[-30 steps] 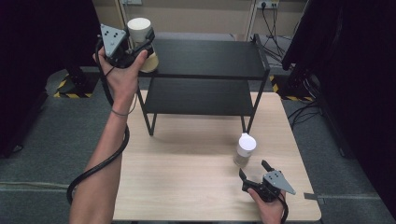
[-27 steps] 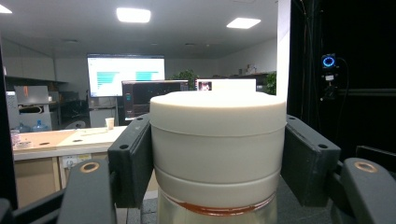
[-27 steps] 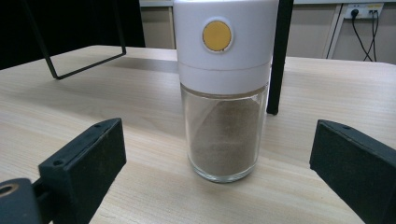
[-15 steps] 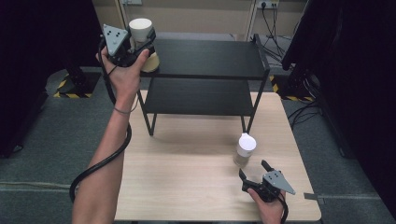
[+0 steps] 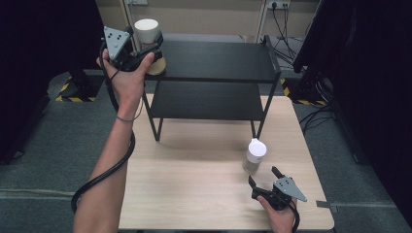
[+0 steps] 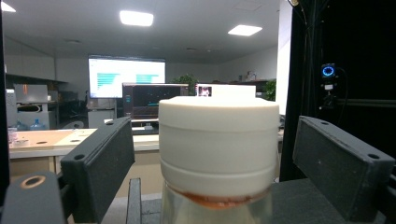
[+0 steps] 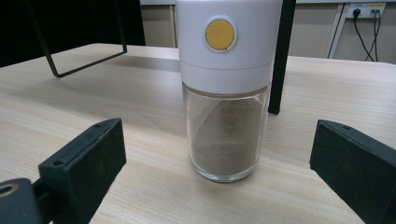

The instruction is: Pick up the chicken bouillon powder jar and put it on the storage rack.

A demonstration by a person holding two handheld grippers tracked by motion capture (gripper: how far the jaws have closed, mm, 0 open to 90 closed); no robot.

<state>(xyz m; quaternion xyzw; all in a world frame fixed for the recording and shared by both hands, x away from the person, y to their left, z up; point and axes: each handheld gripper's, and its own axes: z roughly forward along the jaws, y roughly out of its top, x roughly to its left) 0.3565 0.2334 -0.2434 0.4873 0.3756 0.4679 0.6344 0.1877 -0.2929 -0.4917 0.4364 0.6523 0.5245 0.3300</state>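
A white-capped glass jar (image 5: 146, 30) stands at the left end of the black shelf's top tier (image 5: 218, 60). My left gripper (image 5: 148, 48) is open around it; in the left gripper view the jar (image 6: 218, 140) stands between the jaws with a gap on each side of the left gripper (image 6: 219, 175). A second jar (image 5: 254, 154), white cap with a yellow dot and brown powder inside, stands on the wooden table (image 5: 194, 189). My right gripper (image 5: 262, 175) is open just short of it. The right gripper view shows this jar (image 7: 226, 107) ahead of the right gripper (image 7: 219, 175).
The two-tier black shelf takes up the far half of the table, its lower tier (image 5: 209, 99) bare. A shelf leg (image 5: 260, 119) stands close behind the powder jar. Dark panels flank the table, with cables (image 5: 291, 43) on the floor behind.
The left forearm has shifted slightly. Both grippers and both jars hold their places.
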